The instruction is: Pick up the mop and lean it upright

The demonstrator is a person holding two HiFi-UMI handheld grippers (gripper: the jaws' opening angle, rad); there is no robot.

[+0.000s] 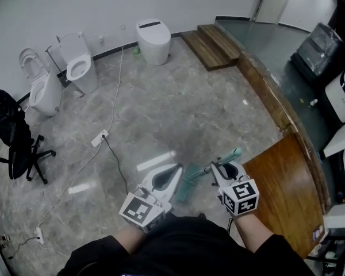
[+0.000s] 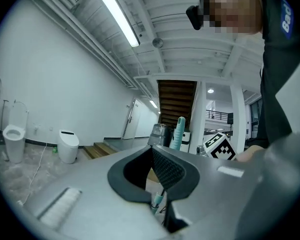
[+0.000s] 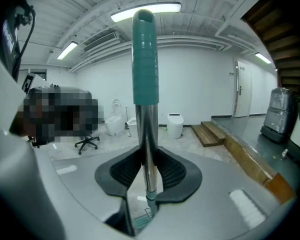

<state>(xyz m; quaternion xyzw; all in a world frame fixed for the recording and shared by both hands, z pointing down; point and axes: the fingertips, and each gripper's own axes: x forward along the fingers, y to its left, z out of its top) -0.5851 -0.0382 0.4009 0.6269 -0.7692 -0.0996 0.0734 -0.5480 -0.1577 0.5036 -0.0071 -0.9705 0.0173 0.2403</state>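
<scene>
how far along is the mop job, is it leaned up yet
Done: the right gripper is clamped on the mop pole, handle end raised. In hand: it is held clear of any wall, mop head low by the floor. To do: lean it upright against a support. Left gripper shut, empty.

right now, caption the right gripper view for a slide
Right hand-held gripper shut on the mop pole, teal grip above, toilets behind.
</scene>
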